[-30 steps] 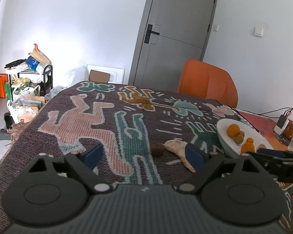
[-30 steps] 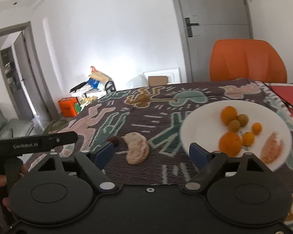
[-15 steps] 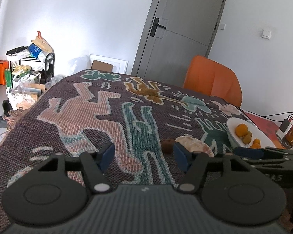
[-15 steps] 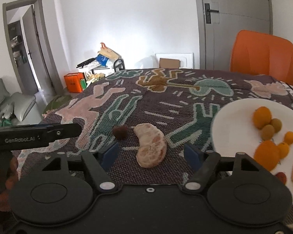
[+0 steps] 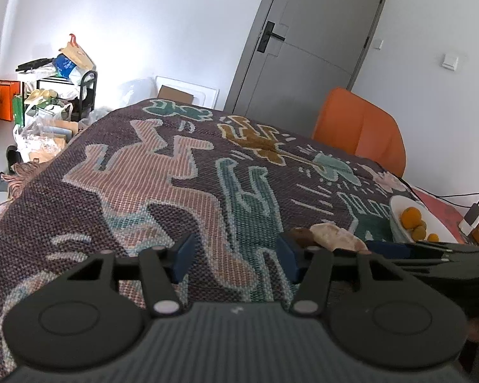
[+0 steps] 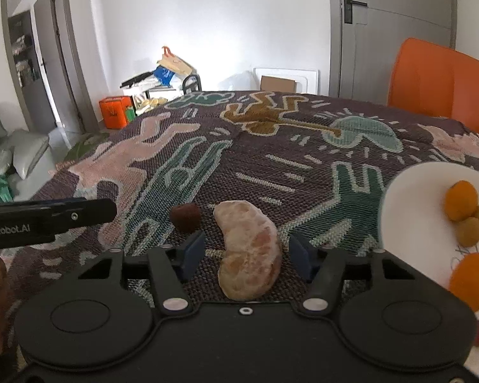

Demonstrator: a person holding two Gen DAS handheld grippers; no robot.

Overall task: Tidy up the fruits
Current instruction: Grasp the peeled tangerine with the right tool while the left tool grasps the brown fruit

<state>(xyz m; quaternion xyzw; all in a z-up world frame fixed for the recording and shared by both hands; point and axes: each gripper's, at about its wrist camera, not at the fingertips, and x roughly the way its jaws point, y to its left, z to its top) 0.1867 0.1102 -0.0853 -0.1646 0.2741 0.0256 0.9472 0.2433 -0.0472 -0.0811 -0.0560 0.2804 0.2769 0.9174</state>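
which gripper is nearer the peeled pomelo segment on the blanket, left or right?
Right. The right gripper straddles the peeled pomelo segment, jaws just closing around it, pads not yet touching. The left gripper sits off to the side over bare blanket, with nothing between its closing jaws.

The right gripper (image 6: pixel 246 252) has slid left from the white plate (image 6: pixel 408 191), and its jaws have just been closing, so the peeled citrus piece (image 6: pixel 249 252) now lies between them with gaps on both sides. The left gripper (image 5: pixel 236 255) has drifted over the blanket (image 5: pixel 175 175), its jaws also closing on nothing; the small brown fruit (image 5: pixel 301 235) now sits just beyond its right finger.
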